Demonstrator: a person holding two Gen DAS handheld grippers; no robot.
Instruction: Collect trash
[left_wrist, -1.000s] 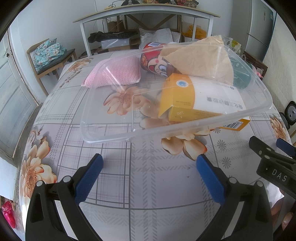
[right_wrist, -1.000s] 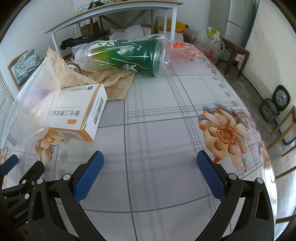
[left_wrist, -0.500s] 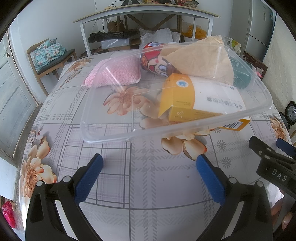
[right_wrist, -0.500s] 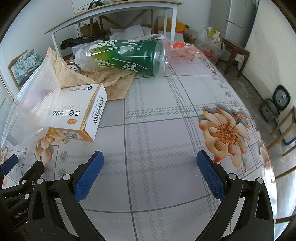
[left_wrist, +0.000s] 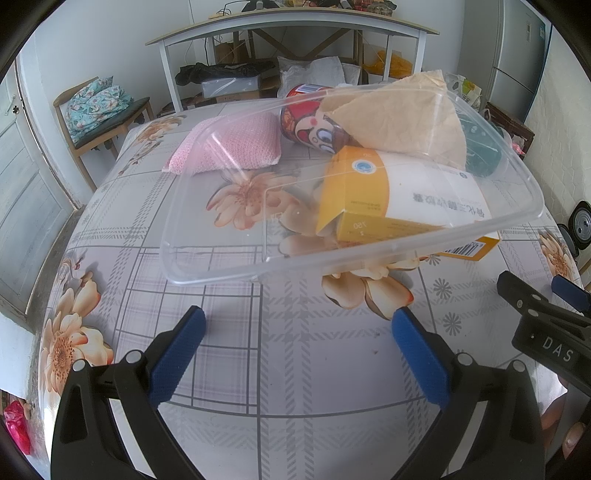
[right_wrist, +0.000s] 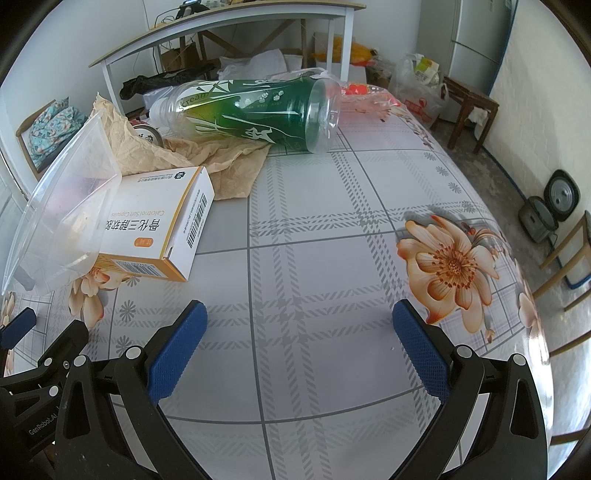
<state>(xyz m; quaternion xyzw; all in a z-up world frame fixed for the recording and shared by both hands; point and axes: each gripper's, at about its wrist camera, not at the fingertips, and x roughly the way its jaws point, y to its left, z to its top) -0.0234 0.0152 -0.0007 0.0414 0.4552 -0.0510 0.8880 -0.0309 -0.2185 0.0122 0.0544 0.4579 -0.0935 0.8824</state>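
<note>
Hovering low over the table (right_wrist: 314, 229), I hold my left gripper (left_wrist: 299, 339) and right gripper (right_wrist: 297, 334) spread apart, gripping nothing. The clear tub (left_wrist: 229, 254) leans on the box (right_wrist: 155, 225), mouth toward me, probably ready for loading. The bottle (right_wrist: 258, 110) lies beyond, on crumpled paper (right_wrist: 221, 162).

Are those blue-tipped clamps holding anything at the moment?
No. The left gripper and right gripper are both open and empty, above the table.
</note>
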